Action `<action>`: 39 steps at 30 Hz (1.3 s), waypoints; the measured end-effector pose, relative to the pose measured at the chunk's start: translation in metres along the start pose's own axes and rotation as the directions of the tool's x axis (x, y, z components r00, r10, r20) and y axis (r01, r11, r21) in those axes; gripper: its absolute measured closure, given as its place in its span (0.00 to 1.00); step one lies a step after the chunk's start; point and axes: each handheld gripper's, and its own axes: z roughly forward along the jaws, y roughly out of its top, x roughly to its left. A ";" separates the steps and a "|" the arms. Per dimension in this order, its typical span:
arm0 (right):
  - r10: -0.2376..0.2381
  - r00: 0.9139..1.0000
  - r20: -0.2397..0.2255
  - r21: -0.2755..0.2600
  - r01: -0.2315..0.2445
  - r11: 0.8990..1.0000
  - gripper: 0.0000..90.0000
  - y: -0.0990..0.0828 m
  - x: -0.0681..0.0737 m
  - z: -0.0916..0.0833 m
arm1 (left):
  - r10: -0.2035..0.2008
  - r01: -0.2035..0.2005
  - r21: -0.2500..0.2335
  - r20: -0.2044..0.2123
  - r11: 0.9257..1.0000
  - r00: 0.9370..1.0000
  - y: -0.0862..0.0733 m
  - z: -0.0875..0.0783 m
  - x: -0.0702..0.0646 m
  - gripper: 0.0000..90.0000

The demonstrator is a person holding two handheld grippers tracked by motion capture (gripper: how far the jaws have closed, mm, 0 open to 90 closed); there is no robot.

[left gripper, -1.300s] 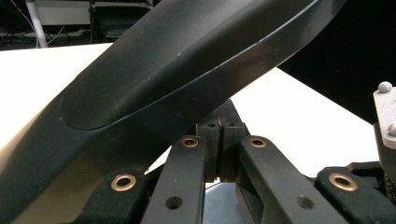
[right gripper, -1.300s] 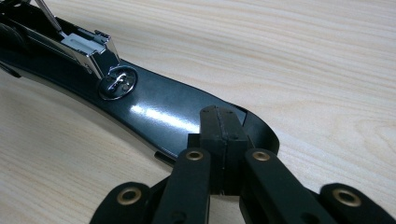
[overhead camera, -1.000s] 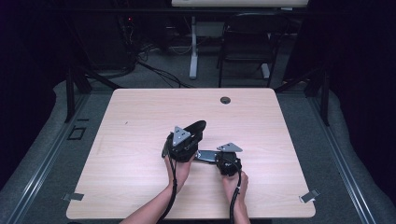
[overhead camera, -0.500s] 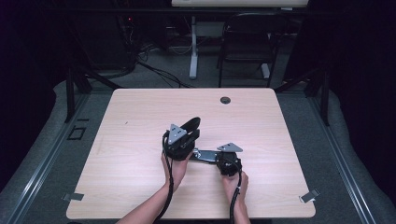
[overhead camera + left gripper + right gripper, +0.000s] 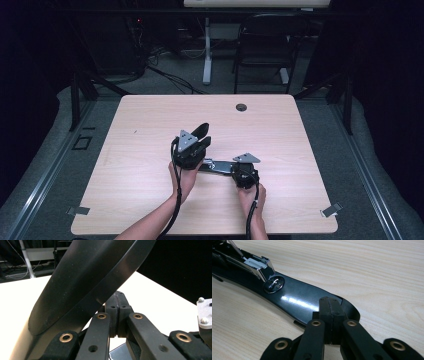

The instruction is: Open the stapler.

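Raising the black lid [image 5: 85, 282] of the stapler, the left tongs [image 5: 200, 136] sit at the worktop's [image 5: 150, 120] middle, jaws closed together beneath it; the stapler base [image 5: 294, 297] lies flat between both hands, its metal magazine [image 5: 254, 265] exposed; the right tongs [image 5: 331, 312], jaws shut, press on the base's near end.

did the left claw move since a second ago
Yes, slightly. In the high view the left claw, lifting the stapler's black top, has drifted left, away from the table's grommet hole. The right claw stays put.
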 end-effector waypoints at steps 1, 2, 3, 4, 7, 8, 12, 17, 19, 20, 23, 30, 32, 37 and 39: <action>0.000 1.000 0.000 0.000 0.000 1.000 1.00 0.000 0.000 0.000 | -0.002 0.002 -0.003 -0.001 1.000 1.000 0.000 -0.001 0.001 1.00; 0.002 1.000 -0.004 -0.002 -0.002 1.000 1.00 0.000 0.000 0.000 | -0.003 0.003 -0.006 -0.003 1.000 1.000 0.001 -0.002 0.002 1.00; 0.001 1.000 0.000 0.002 -0.001 1.000 1.00 0.000 0.000 0.000 | -0.005 0.005 -0.003 -0.005 1.000 1.000 0.002 -0.003 0.003 1.00; 0.000 1.000 0.000 0.001 0.000 1.000 1.00 0.000 0.000 0.000 | -0.005 0.005 -0.006 -0.007 1.000 1.000 0.002 -0.003 0.004 1.00; 0.001 1.000 0.000 0.000 -0.001 1.000 1.00 0.000 0.000 0.000 | -0.005 0.005 -0.003 -0.004 1.000 1.000 0.003 -0.004 0.005 1.00; 0.001 1.000 -0.001 -0.003 -0.001 1.000 1.00 0.000 0.000 0.000 | -0.003 0.003 -0.005 -0.008 1.000 1.000 0.003 -0.005 0.005 1.00; -0.001 1.000 0.001 0.000 0.001 1.000 1.00 0.000 0.000 0.000 | -0.005 0.005 -0.008 -0.009 1.000 1.000 0.004 -0.006 0.007 1.00; -0.001 1.000 0.000 -0.001 0.001 1.000 1.00 0.000 0.000 0.000 | -0.007 0.007 -0.011 -0.013 1.000 1.000 0.005 -0.009 0.011 1.00; -0.001 1.000 0.001 0.000 0.001 1.000 1.00 0.000 0.000 0.000 | -0.006 0.005 -0.011 -0.020 1.000 1.000 0.005 -0.010 0.012 1.00; -0.001 1.000 0.001 0.000 0.001 1.000 1.00 0.000 0.000 0.000 | -0.006 0.006 -0.011 -0.020 1.000 1.000 0.006 -0.010 0.012 1.00; -0.002 1.000 0.001 0.000 0.002 1.000 1.00 0.000 0.000 0.000 | -0.009 0.009 -0.012 -0.022 1.000 1.000 0.006 -0.011 0.013 1.00; 0.001 1.000 0.002 -0.001 -0.001 1.000 1.00 0.000 0.000 0.000 | -0.001 0.001 0.005 -0.030 1.000 1.000 0.007 -0.013 0.014 1.00; 0.002 1.000 0.003 -0.002 -0.002 1.000 1.00 0.000 0.000 0.000 | 0.005 -0.004 0.007 -0.033 1.000 0.999 0.007 -0.013 0.013 1.00; 0.001 1.000 0.002 -0.001 -0.001 1.000 1.00 0.000 0.000 0.000 | 0.030 -0.029 0.022 -0.034 0.999 0.999 0.009 -0.015 0.014 1.00; 0.003 1.000 0.002 -0.003 -0.003 1.000 1.00 0.000 0.000 0.000 | 0.036 -0.035 0.035 -0.030 0.999 0.999 0.009 -0.016 0.015 1.00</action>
